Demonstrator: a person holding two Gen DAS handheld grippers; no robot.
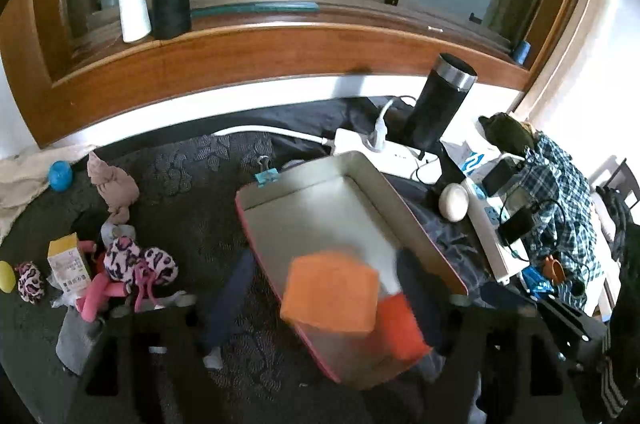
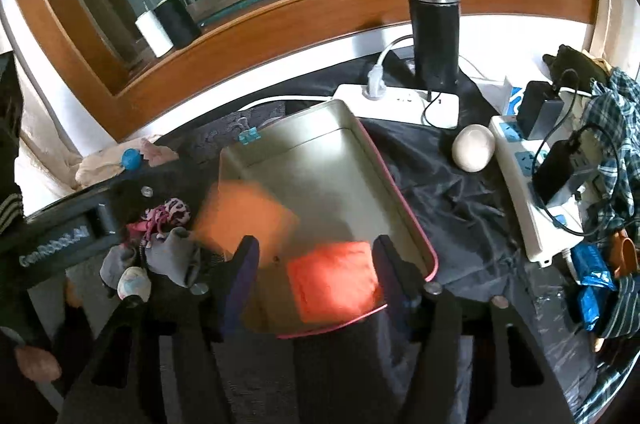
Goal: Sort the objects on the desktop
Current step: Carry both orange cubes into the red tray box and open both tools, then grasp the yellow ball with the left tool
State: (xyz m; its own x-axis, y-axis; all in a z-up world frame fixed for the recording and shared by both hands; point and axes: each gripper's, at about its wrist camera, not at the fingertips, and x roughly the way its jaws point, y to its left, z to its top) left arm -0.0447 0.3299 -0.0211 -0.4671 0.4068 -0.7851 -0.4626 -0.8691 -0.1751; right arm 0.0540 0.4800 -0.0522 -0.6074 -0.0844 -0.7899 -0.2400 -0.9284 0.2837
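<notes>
We see two flat pads in play: an orange pad (image 2: 246,220), blurred at the left rim of the metal tray (image 2: 320,160), and a red pad (image 2: 334,282) lying in the tray's near corner, low in the centre of the right wrist view. The right gripper (image 2: 316,252) straddles the red pad with its dark fingers (image 2: 394,264) standing off either side, so we read it as released and holding nothing. The left gripper (image 1: 324,272) shows blurred fingers on both sides of the orange pad (image 1: 330,294) in the lower middle of its own view; they look parted and clear of it, though the smear keeps us from being sure. Both pads look thin, square and soft-edged, probably cloth or sponge (light, and likely to flop if pinched at a corner), so we would take one by an edge, across its thickness. The tray is stiff sheet metal, dull silver inside with a pink rim, shallow and smooth. At the left of the frame lies a heap of soft things: a spotted pink toy (image 1: 136,264) and grey socks (image 2: 172,256). A smooth, pale egg-shaped thing (image 2: 474,152) sits on the dark cloth to the right.
</notes>
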